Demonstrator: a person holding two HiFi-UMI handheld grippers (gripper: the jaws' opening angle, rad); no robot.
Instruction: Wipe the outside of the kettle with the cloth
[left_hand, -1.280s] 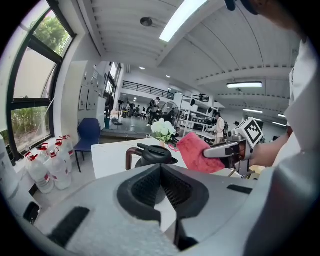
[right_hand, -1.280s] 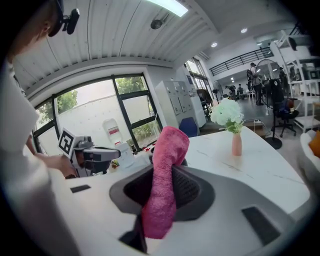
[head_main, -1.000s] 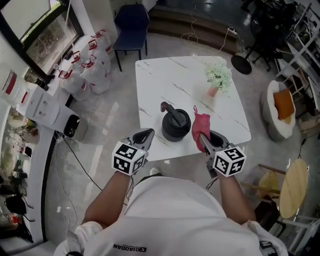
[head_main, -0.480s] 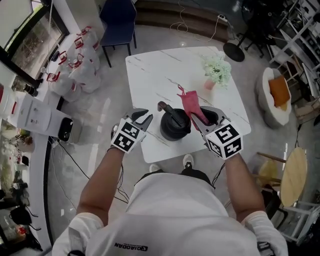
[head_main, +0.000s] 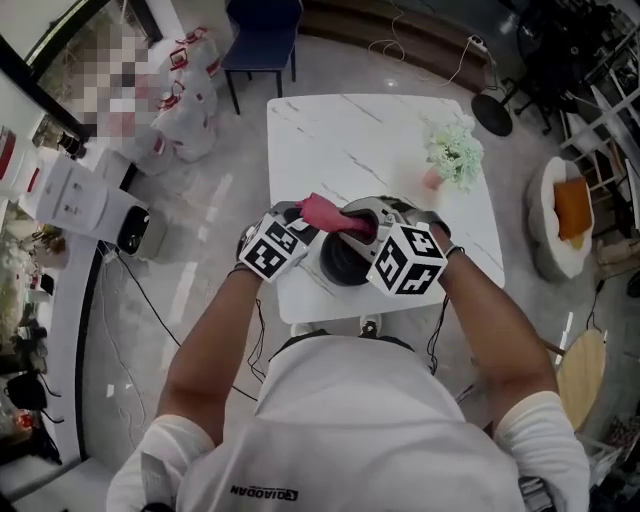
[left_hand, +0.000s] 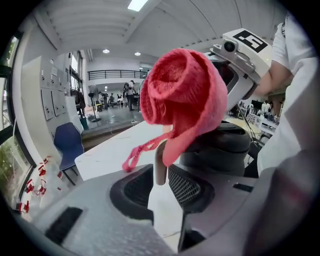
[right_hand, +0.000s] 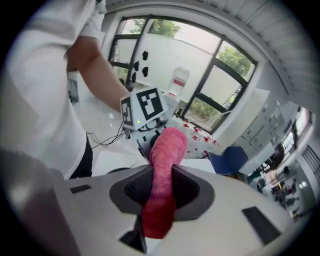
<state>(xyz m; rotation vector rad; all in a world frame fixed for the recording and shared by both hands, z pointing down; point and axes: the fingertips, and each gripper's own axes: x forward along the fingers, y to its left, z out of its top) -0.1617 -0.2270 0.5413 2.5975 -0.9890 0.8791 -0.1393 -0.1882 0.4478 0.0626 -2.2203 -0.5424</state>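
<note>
- Head view, looking steeply down: a person stands at the near edge of a white worktop (head_main: 370, 150). A black kettle (head_main: 343, 262) sits close to that edge, within easy reach. It is half hidden under both grippers.
- Right gripper (right_hand: 162, 187): its fingers (right_hand: 195, 192) are closed on a pink cloth (right_hand: 162, 160). They pinch it near one end, so a thick roll sticks out ahead of them. I judge this is so that soft cloth, not hard plastic, meets the kettle.
- In the head view this gripper reaches across the kettle's top towards the left one. The cloth lies over the kettle's upper part; whether it touches I cannot tell.
- Left gripper (left_hand: 160, 182): its fingers (left_hand: 187, 187) have just been opening and stand partly apart. A slim upright post, apparently the kettle's handle (left_hand: 160, 162), stands between them. I see no firm clamp on it.
- Likely reason: this gripper is set at the handle to steady the kettle while the other wipes.
- Left gripper view: the cloth is bunched just above and ahead of the fingers, with a thin loop dangling. The kettle's dark body stands right behind it on the worktop.
- Judged stage: the cloth is at the kettle's top, and the sides are yet to be wiped.
</note>
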